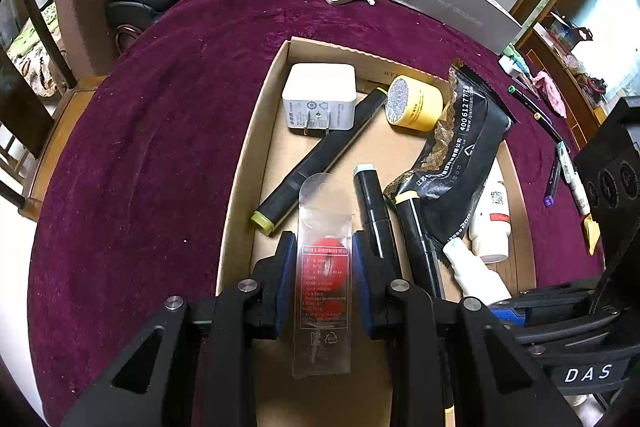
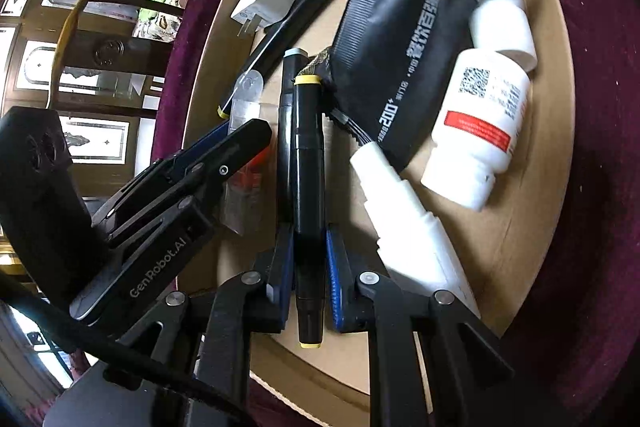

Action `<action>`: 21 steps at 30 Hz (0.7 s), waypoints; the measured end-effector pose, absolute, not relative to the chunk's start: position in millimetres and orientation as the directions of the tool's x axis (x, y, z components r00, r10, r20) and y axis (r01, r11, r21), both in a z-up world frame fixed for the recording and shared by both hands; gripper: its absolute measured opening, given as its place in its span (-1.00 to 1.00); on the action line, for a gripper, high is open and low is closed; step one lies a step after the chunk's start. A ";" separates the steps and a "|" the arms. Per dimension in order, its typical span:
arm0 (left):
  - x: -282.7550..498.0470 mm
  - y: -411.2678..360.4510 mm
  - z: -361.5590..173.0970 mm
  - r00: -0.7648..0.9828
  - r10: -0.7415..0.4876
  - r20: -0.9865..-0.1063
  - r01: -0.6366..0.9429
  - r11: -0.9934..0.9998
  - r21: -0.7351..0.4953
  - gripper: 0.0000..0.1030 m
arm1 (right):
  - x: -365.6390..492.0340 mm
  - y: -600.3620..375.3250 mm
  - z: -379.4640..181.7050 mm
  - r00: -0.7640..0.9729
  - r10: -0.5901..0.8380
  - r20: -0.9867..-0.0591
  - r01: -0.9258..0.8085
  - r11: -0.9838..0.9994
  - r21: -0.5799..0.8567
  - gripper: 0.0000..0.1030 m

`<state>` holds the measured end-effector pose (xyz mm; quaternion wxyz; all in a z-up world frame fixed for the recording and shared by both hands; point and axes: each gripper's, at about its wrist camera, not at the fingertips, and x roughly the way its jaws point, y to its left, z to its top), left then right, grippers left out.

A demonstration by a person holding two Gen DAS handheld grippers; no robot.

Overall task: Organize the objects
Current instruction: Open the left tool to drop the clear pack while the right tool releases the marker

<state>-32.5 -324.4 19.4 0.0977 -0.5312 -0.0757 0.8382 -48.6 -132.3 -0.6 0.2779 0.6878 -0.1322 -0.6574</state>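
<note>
Right gripper (image 2: 307, 267) is pinched on a yellow-capped black marker (image 2: 307, 163), whose long axis runs straight out along the fingers, low over the cardboard box (image 2: 532, 187). Left gripper (image 1: 323, 279) clamps a clear blister pack (image 1: 323, 267), likewise lengthwise, near the box's left wall. Judged next: both set down inside; the marker's open slot lies between the blue-capped marker (image 2: 289, 115) and the white tube (image 2: 404, 211).
</note>
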 end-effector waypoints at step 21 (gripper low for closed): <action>-26.6 -318.1 22.8 -0.427 0.250 -0.869 -0.069 -0.967 -0.244 0.10 | -37.6 -122.9 18.9 0.068 -0.528 -0.847 0.212 -0.821 0.529 -0.37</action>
